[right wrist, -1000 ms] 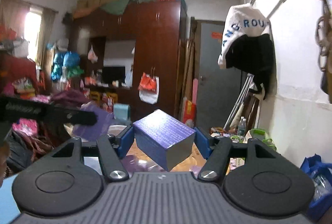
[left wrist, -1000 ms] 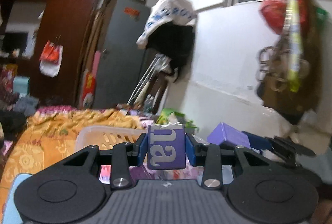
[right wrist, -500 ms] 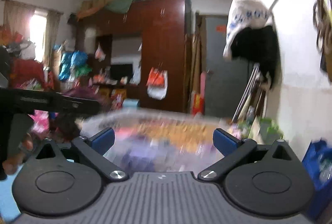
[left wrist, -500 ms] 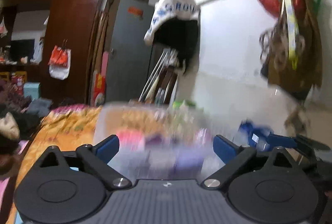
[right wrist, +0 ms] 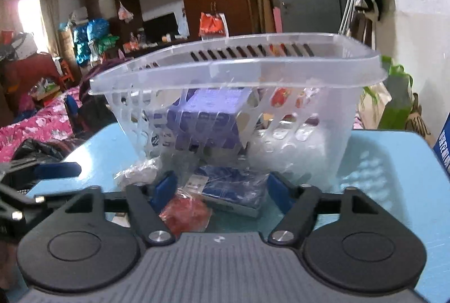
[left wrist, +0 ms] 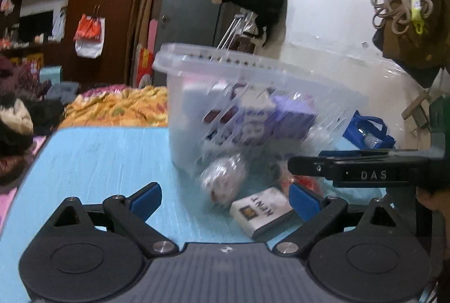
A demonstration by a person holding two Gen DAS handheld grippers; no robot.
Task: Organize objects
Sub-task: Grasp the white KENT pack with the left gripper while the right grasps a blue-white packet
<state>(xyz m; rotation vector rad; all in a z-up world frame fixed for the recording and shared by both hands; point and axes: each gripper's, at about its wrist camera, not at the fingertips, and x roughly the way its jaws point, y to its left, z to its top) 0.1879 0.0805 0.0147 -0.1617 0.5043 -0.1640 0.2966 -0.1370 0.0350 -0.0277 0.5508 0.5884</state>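
Both grippers, left (left wrist: 225,200) and right (right wrist: 222,186), are holding their jaws spread and empty. The basket (right wrist: 239,69) is standing ahead; a red packet (right wrist: 185,214) is lying between the right jaws. Closing carelessly risks crushing it.

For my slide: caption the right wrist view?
Open right gripper faces a clear slotted basket of purple boxes on a blue table.

Basket (left wrist: 253,83) smeared by motion blur, boxes (left wrist: 292,117) inside indistinct through slats, wrapped item (left wrist: 225,176) unidentifiable
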